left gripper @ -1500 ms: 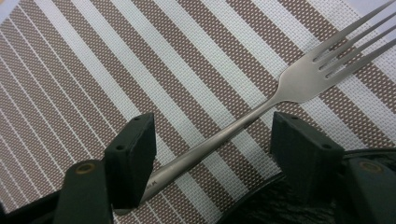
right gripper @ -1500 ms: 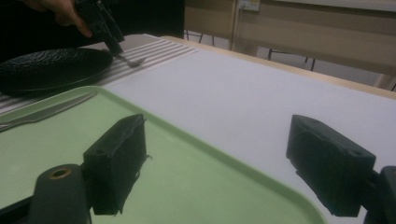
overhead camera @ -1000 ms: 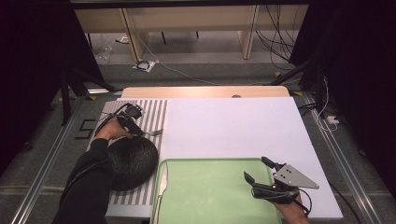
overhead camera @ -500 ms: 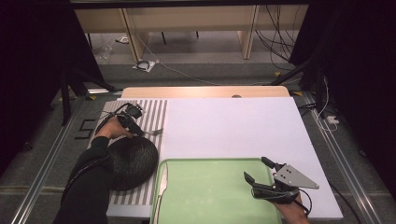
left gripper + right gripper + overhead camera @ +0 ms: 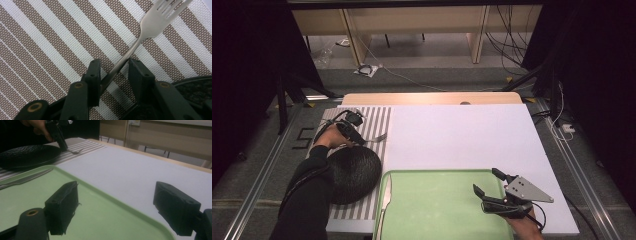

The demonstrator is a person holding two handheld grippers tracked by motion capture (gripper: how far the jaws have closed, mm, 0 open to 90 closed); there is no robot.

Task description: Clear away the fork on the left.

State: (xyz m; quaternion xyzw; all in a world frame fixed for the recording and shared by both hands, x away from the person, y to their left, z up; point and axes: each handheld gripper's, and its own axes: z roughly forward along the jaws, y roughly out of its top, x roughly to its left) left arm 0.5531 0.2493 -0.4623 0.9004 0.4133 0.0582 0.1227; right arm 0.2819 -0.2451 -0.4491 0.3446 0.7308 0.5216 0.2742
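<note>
High view: the left gripper point(image 5: 362, 140) sits on the brown and white striped woven placemat point(image 5: 374, 120), just past the far edge of the round black bumpy plate point(image 5: 352, 172). A shiny silver metal fork point(image 5: 379, 137) lies flat on that mat, just beside the plate, with its prongs pointing away from the plate. The person's left hand point(image 5: 329, 137) and dark sleeve point(image 5: 304, 200) reach over the plate

In the left gripper view, the thin handle of the fork point(image 5: 150, 25) runs between the two black jaws. It touches one jaw, and there is a gap to the other jaw. The jaws are around the handle but not squeezed on it, so the left tongs are loose. The rim of the plate point(image 5: 192, 85) shows at the side of the jaws

The flat pale green plastic tray point(image 5: 437, 205) lies just beside the plate, on the white table top point(image 5: 462, 135). A silver table knife point(image 5: 384, 200) lies in the tray along the edge nearest the plate. The right gripper point(image 5: 492, 187) hovers over the far side of the tray from the plate, well apart from the fork

In the right gripper view, the two black jaws stand wide apart with nothing between them, so the right tongs are let go. The tray point(image 5: 100, 215) is under them
</note>
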